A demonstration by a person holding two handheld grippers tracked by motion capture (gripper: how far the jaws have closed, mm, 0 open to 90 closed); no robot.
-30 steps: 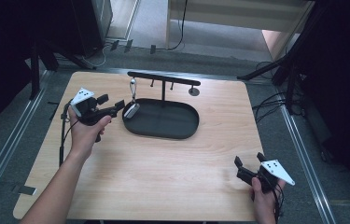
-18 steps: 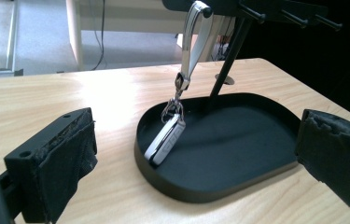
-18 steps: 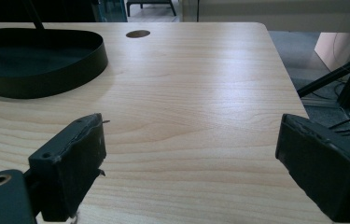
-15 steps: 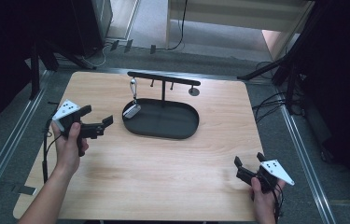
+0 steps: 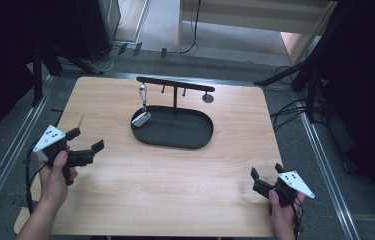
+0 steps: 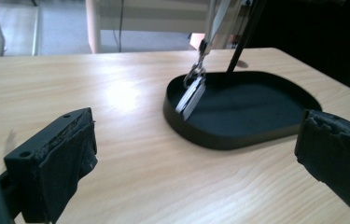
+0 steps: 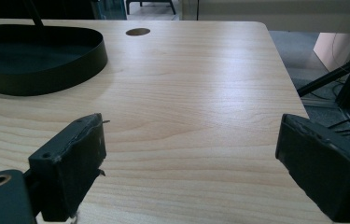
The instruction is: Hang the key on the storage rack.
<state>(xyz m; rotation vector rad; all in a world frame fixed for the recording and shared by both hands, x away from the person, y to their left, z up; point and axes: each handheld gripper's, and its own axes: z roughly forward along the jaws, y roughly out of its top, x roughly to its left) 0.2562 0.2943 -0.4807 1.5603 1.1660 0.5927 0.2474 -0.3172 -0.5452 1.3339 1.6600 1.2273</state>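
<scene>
Since the earlier frames, the left hand-held gripper (image 5: 86, 144) has withdrawn from the tray toward the near-left part of the worktop (image 5: 175, 185); the right hand-held gripper (image 5: 265, 176) has remained at the near-right corner.

**Gripper state.** Both units are released: the jaws stand wide apart with nothing between them, as each gripper view confirms.

**Task item.** The key tag (image 5: 141, 119) hangs by its clip (image 5: 143, 92) from the left end of the rack bar (image 5: 175, 84). Its lower end rests against the left inner rim of the black tray (image 5: 175, 139); the left gripper view shows it (image 6: 190, 99) leaning tilted at the tray wall.

**Progress.** Judged from this layout, the hanging step appears complete. What remains is probably only to park both units.

**Clearance.**
- The left unit sits close to the left worktop edge.
- The right unit sits close to the near and right edges.
- Open wood lies between both units and the tray; the central near area is free for movement.
- The rack bar and its remaining pegs stand above the tray's far side.
</scene>
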